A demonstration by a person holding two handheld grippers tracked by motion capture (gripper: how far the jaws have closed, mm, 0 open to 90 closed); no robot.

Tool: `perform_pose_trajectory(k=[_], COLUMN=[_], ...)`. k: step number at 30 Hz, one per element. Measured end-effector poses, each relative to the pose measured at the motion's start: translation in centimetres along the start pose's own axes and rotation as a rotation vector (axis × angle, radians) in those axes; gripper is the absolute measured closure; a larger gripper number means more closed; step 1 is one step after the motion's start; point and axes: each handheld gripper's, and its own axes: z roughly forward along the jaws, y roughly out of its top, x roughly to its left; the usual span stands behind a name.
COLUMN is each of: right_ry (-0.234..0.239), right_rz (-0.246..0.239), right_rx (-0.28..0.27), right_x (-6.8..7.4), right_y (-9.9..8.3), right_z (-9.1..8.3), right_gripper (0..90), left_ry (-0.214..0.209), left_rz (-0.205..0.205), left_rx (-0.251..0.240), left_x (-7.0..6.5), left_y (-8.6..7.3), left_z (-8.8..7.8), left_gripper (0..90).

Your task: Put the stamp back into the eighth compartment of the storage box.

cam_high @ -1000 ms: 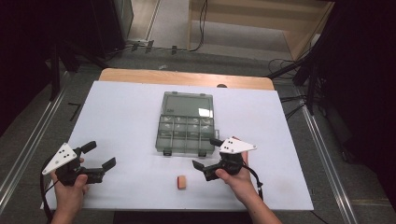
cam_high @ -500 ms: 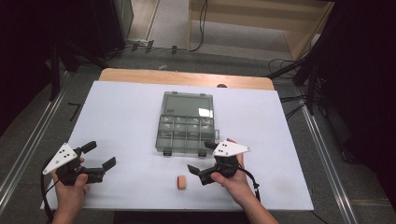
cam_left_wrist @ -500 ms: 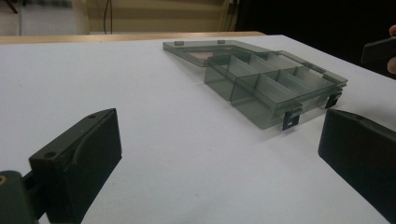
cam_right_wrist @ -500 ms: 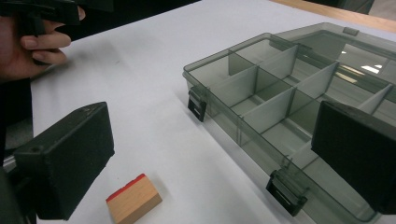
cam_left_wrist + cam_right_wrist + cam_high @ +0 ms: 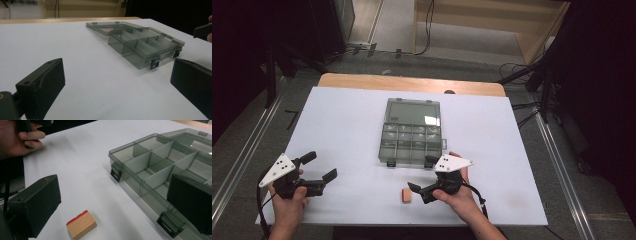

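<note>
Right gripper view: I hovered my right gripper [image 5: 112, 202], jaws open, over the wooden block [image 5: 81, 224] — light, rigid, best pinched across its flat sides.

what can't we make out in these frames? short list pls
- Organizer box compartments: high view too small and glared to tell whether they hold anything; right gripper view has a jaw covering the near-right cells.
- Box lid: cut off by the top edge in the right gripper view.
- Wooden block: its far faces are turned away; tiny in the high view.
- Right gripper fingertips: small and dark in the high view.
</note>
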Motion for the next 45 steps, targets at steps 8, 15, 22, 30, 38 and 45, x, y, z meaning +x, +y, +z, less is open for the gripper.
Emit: perform_pose_trajectory(k=[8,15,22,30,38,45], right_ry=[0.025,0.040,0.048,0.067,0.097,0.116], right_rz=[-0.016,-0.026,-0.030,-0.038,-0.065,-0.070], right_rx=[0.021,0.035,0.053,0.080,0.126,0.164], right_x=[0.7,1.0,1.1,1.5,1.9,2.1], right_y=[0.0,-0.1,-0.3,-0.4,-0.6,-0.8], right_z=[0.6,0.9,1.2,1.7,2.4,3.0], right_gripper=[0.0,0.0,0.0,0.0,0.0,0.0], left_ry=[-0.003,-0.003,-0.006,-0.008,-0.007,-0.006], left_rz=[-0.001,-0.002,0.001,0.003,0.003,0.009], left_rx=[0.002,0.001,0.002,0.006,0.008,0.012], left_x=[0.1,0.0,0.0,0.0,0.1,0.1], left_y=[-0.1,-0.1,0.0,-0.1,-0.1,-0.1], left_z=[0.0,0.0,0.1,0.1,0.1,0.2], left_gripper=[0.0,0.0,0.0,0.0,0.0,0.0])
